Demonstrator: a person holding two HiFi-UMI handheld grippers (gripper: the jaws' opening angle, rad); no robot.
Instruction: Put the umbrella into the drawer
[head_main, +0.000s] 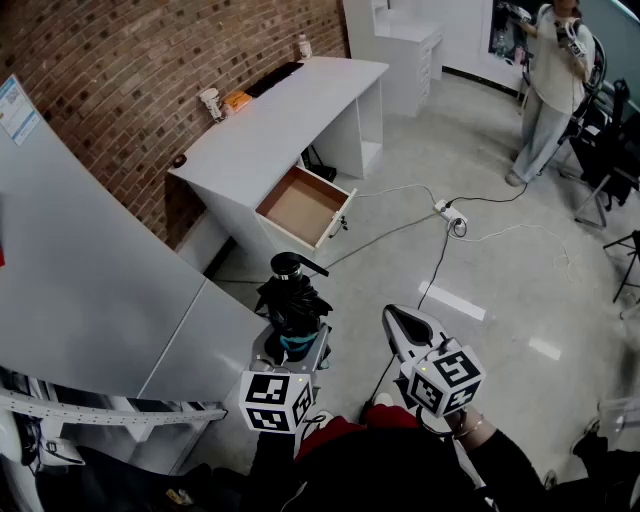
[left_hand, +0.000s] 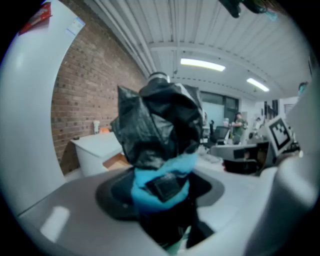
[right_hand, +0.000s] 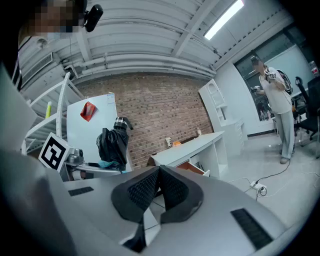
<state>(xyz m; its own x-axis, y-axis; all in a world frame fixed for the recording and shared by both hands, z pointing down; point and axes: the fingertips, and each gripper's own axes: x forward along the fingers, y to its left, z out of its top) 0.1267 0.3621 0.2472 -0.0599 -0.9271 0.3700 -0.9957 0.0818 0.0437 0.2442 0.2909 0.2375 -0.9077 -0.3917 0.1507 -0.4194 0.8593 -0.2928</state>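
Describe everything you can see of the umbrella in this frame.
The umbrella is a compact black one, folded, its shiny fabric crumpled in loose bunches. It stands roughly upright, a black cylindrical end with a pale ring on top. Near its lower end a light blue band wraps it, and there the left gripper clamps it between its jaws. Nothing else touches it; it is held in the air, short of the open drawer.

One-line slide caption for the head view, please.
Folded black umbrella upright in the left gripper, right gripper shut and empty, open desk drawer ahead.
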